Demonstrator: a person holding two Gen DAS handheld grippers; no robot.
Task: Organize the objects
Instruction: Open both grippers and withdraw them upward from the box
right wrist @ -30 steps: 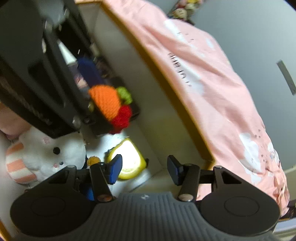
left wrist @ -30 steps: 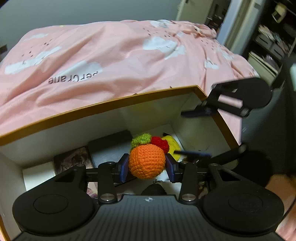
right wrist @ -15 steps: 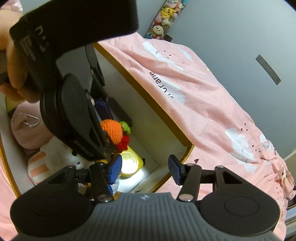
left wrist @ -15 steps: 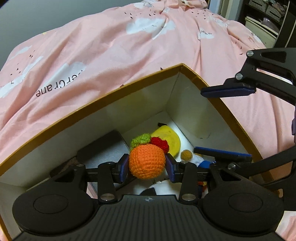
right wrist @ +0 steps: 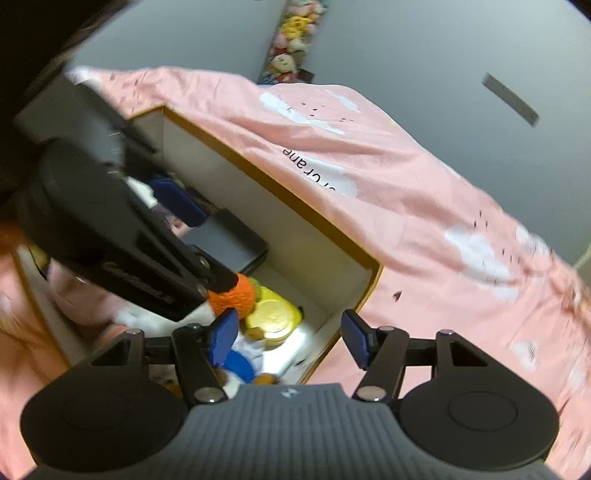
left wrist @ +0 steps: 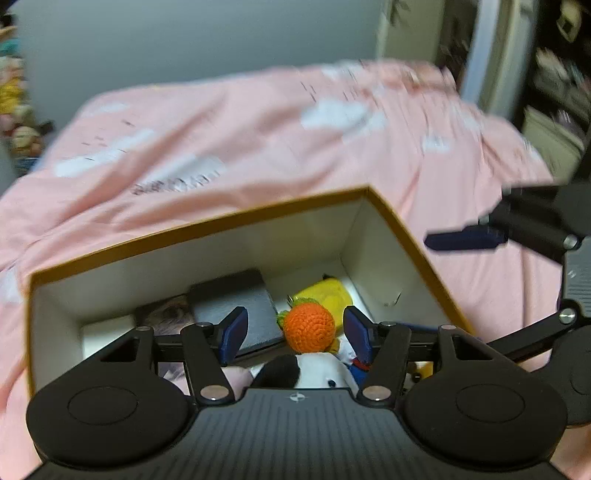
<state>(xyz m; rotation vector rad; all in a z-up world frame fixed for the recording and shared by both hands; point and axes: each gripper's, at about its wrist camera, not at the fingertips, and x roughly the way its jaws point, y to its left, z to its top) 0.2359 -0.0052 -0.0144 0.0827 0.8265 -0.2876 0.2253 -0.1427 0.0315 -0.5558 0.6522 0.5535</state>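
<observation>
A crocheted orange toy with a green top lies free inside the white box with the tan rim, resting against a white plush. My left gripper hovers above the box, its jaws opening, blue pads well clear of the orange on both sides. In the right wrist view the orange toy shows under the left gripper's finger, beside a yellow round toy. My right gripper hangs over the box's corner, jaws opening, nothing between them.
The box sits on a bed with a pink cloud-print duvet. Inside lie a dark flat case, a printed card and a yellow toy. A pink plush fills the box's near end. Plush toys line the grey wall.
My left gripper has let go of the orange toy, which now lies in the box, and has lifted back. The right gripper's jaws have widened and it has pulled up and away.
</observation>
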